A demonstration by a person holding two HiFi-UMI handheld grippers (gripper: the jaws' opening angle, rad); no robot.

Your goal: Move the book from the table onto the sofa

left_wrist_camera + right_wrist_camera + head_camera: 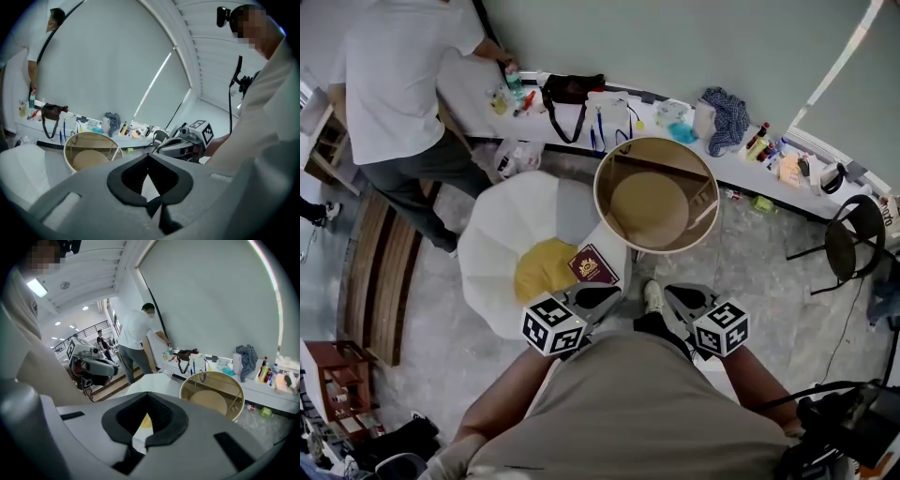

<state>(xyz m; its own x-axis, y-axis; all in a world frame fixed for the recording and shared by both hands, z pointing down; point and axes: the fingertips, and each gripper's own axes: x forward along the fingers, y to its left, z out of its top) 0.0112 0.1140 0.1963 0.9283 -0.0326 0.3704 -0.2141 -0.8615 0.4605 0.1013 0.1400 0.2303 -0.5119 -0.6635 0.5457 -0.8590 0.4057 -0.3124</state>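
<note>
A maroon book (593,265) lies on the white shell-shaped sofa (497,234), partly on its yellow cushion (542,270), beside the round glass-topped table (597,197). Both grippers are held close to my body, above and short of the book. My left gripper (605,297) (149,164) is shut with nothing between its jaws. My right gripper (677,297) (146,404) is also shut and empty. In the right gripper view the yellow cushion (145,421) shows just past the closed jaws, with the table (213,390) to the right.
A person in a white shirt (403,84) stands at the long counter (675,127), which carries a black bag, bottles and cloths. A black chair (851,242) is at the right. A wooden bench (380,272) runs along the left, past the sofa.
</note>
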